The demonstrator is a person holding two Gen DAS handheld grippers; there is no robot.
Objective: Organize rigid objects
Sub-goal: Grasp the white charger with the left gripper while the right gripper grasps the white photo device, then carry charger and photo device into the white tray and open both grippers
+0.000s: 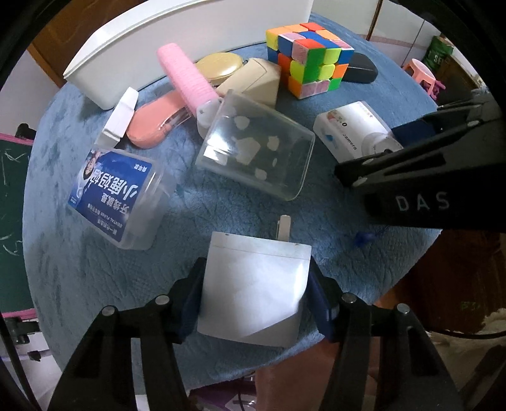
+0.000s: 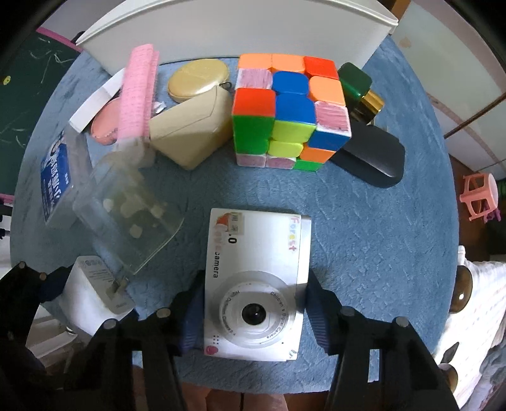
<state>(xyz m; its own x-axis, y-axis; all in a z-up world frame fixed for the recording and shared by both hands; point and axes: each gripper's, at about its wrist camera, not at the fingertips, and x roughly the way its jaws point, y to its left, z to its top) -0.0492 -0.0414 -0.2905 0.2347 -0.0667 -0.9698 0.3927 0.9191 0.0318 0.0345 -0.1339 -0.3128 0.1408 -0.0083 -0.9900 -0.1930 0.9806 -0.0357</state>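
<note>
While each gripper straddles its own object, the step in hand looks like a paired pick-up from the blue plush mat [image 2: 363, 221]. The left gripper [image 1: 254, 303] has its blue pads against the two flat sides of the white charger block [image 1: 253, 291], clamped on it at the mat's near edge, prongs pointing away. The right gripper [image 2: 253, 311] stands over the white children's camera [image 2: 256, 284], pads hard against its left and right edges, so it too appears clamped, though a sliver of gap cannot be ruled out.

To do this well, I would lift both straight up and slowly. The charger is smooth, hard plastic with slightly rounded corners, so it could slip if tilted. The camera is a flat slab with a protruding round lens ring, gripped low near the lens, so its far end may sag.

The likely destination is the white plastic bin [image 2: 237, 28] at the far side of the mat. The rest of the clutter lies between:

- a glossy Rubik's cube [image 2: 284, 110]
- a clear, rounded-corner plastic box [image 1: 256, 148] holding small white pieces
- a blue-labelled dental floss box [image 1: 117, 193]
- a ribbed pink roller [image 1: 186, 76]
- a beige faceted case [image 2: 189, 132]
- a matte black mouse [image 2: 373, 161]

Carry high enough to clear the cube.
</note>
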